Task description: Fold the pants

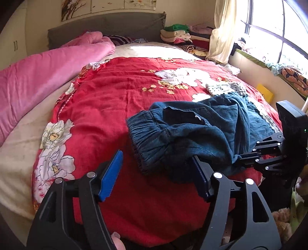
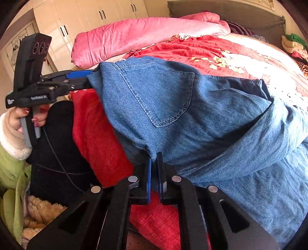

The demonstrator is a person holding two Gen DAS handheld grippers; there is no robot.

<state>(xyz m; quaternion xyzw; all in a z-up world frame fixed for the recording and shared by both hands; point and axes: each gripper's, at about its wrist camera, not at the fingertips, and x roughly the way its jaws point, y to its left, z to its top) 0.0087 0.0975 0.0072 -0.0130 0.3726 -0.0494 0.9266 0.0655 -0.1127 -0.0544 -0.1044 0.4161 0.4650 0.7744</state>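
Blue denim pants (image 1: pixel 194 132) lie bunched on the red floral bedcover (image 1: pixel 115 100), waistband toward me; they also show in the right wrist view (image 2: pixel 202 115), back pocket up. My left gripper (image 1: pixel 156 177) is open, its blue pads (image 1: pixel 111 175) spread just short of the waistband, the right pad against the cloth edge. It also shows in the right wrist view (image 2: pixel 84 78), at the pants' left edge. My right gripper (image 2: pixel 154 173) is shut on a pinch of the pants' lower edge; it also shows in the left wrist view (image 1: pixel 238 159), at the right.
A pink quilt (image 1: pixel 48 77) lies along the bed's left side. Folded clothes (image 1: pixel 182 38) are stacked by the grey headboard (image 1: pixel 107 25). A window (image 1: pixel 273 28) and sill run on the right. A yellow box (image 1: pixel 265 92) sits beside the bed. White wardrobes (image 2: pixel 86 17) stand behind.
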